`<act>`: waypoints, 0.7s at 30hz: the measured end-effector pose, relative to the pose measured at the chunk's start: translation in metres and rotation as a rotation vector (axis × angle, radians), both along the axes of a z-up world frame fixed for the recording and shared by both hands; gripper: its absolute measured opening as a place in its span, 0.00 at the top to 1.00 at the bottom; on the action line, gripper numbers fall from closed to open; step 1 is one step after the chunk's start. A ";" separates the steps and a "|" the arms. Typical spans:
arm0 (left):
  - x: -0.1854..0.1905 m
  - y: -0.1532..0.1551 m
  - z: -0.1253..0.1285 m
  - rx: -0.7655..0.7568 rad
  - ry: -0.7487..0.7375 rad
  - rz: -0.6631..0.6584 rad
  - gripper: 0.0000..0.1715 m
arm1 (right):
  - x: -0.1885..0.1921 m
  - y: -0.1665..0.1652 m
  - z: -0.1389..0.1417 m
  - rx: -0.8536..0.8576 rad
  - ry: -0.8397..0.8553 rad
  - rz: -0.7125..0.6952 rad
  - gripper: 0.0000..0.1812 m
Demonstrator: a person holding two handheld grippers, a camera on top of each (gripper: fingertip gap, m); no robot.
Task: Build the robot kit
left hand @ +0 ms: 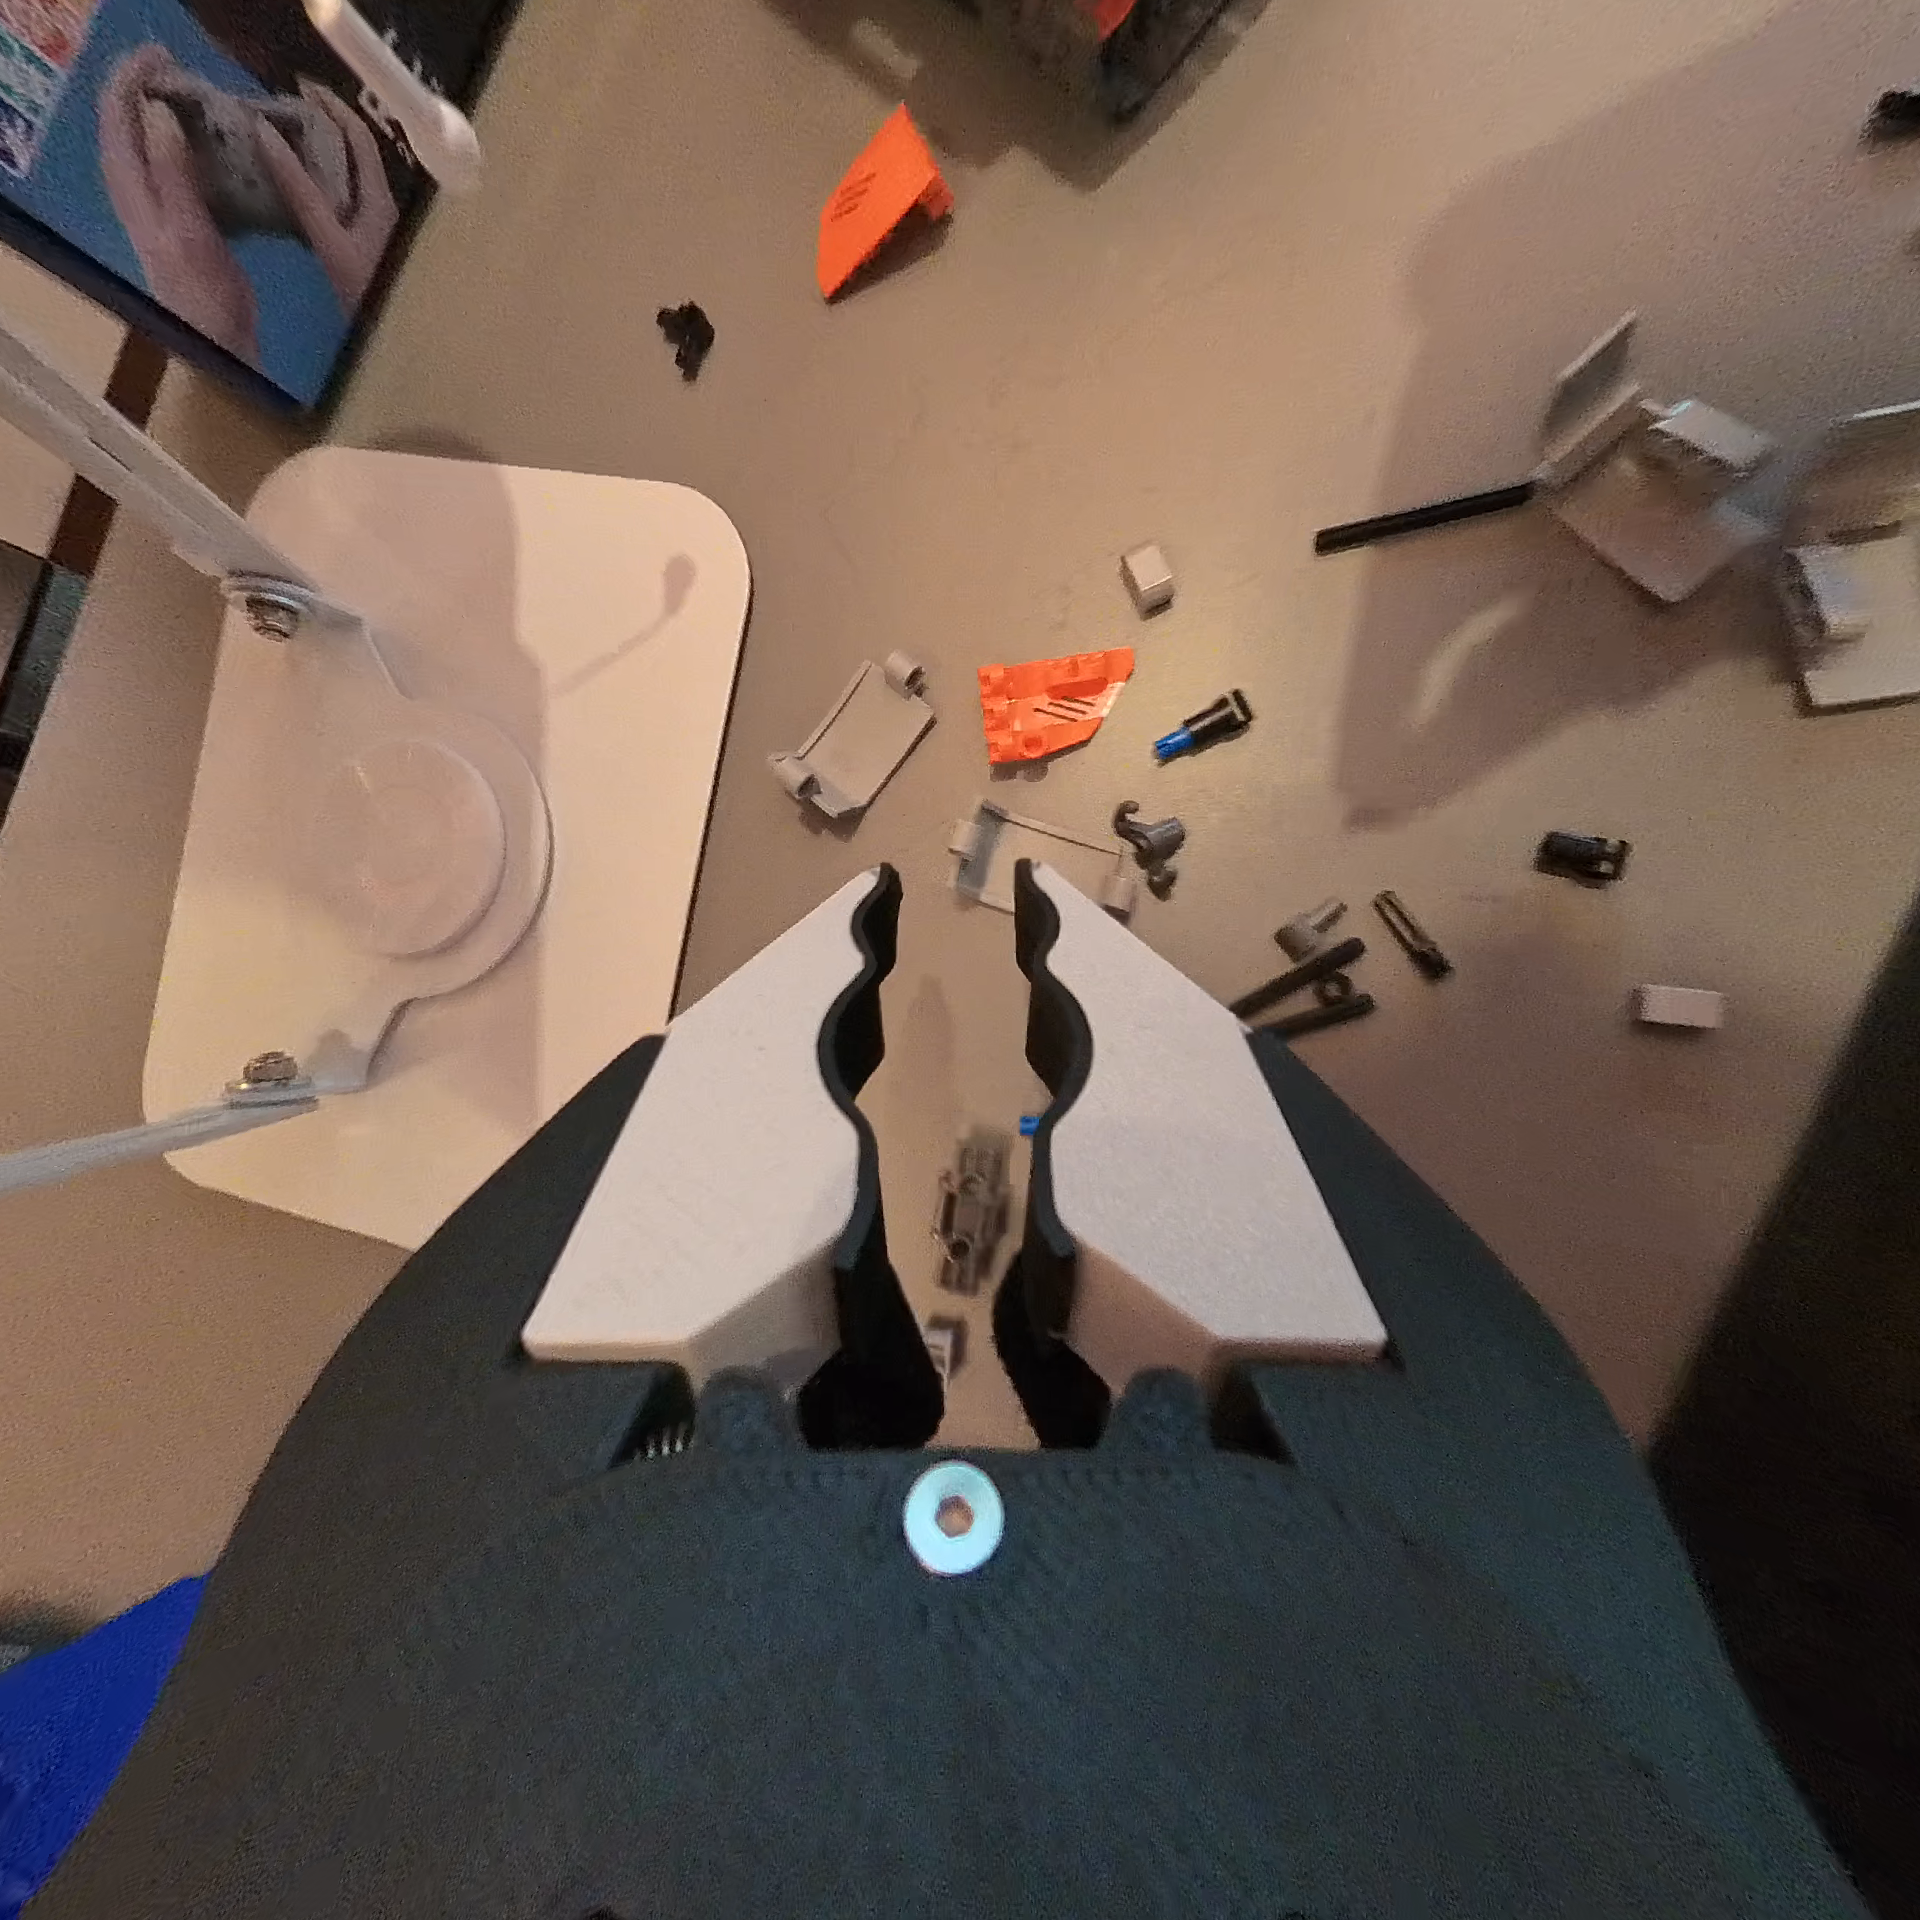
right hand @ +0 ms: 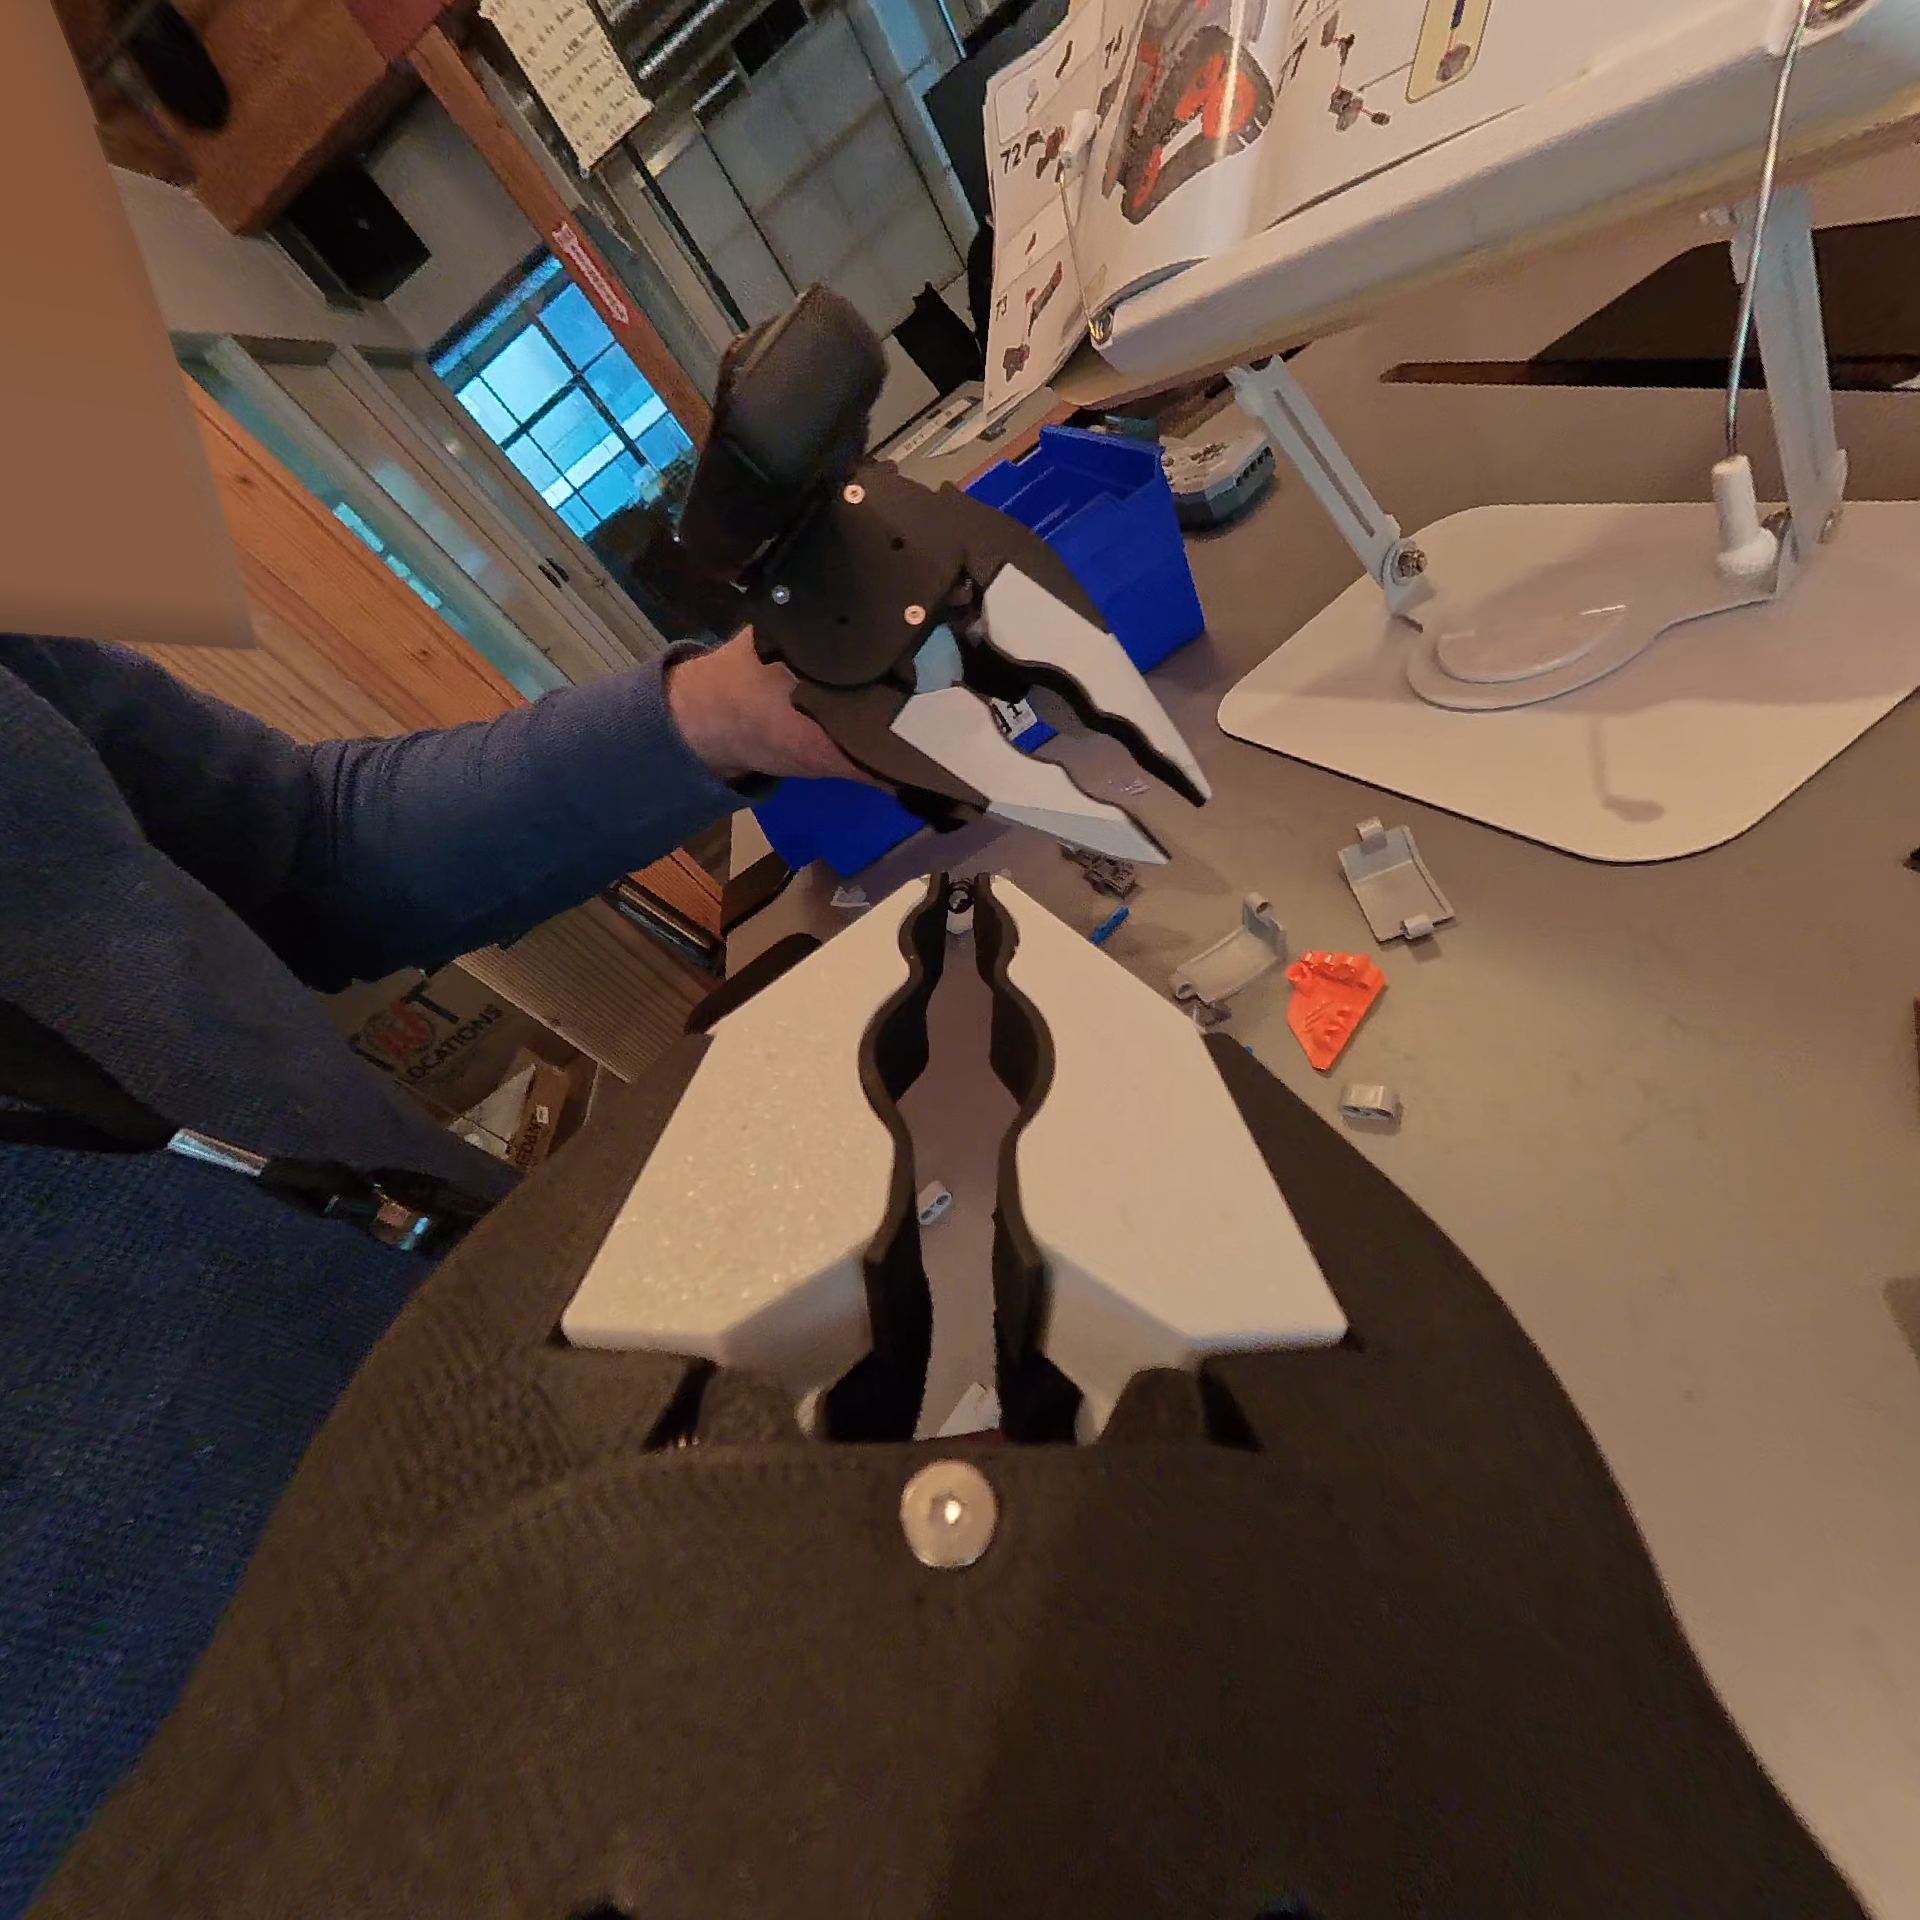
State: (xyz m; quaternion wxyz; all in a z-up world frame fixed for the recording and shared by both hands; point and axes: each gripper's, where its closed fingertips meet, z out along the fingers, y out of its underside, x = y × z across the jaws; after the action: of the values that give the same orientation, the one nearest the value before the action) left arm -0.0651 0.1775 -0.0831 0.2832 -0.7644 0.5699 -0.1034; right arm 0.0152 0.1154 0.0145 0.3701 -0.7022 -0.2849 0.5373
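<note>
Two grippers hanging over table [left hand: 1039, 436]: I'm holding left gripper [left hand: 956, 883] part open, empty, above small gray piece [left hand: 975, 1210]; right gripper [right hand: 966, 894] nearly closed, pinching tiny white-and-black piece [right hand: 958, 906].

Orange wedge plate [left hand: 1051, 703], blue bin [right hand: 1101, 540]

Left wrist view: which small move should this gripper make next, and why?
Probably ease the left gripper back a little, jaws open: the small grey piece on the table shows through the gap well behind its fingertips, not between them, and it holds nothing.
</note>
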 end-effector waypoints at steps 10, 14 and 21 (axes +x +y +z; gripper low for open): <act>0.019 0.055 -0.022 0.013 -0.022 0.045 0.86 | 0.011 -0.002 -0.014 -0.008 -0.020 -0.018 0.98; 0.028 0.060 -0.029 -0.015 -0.016 0.027 0.91 | 0.014 -0.001 -0.017 -0.009 -0.023 -0.018 0.98; 0.019 0.042 -0.051 -0.130 0.022 0.103 1.00 | 0.010 0.002 -0.018 -0.007 -0.027 -0.009 0.98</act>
State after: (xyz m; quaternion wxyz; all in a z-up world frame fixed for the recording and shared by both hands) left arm -0.0463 0.2191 -0.1343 0.2317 -0.8106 0.5249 -0.1172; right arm 0.0250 0.1169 -0.0038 0.3662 -0.7119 -0.2849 0.5272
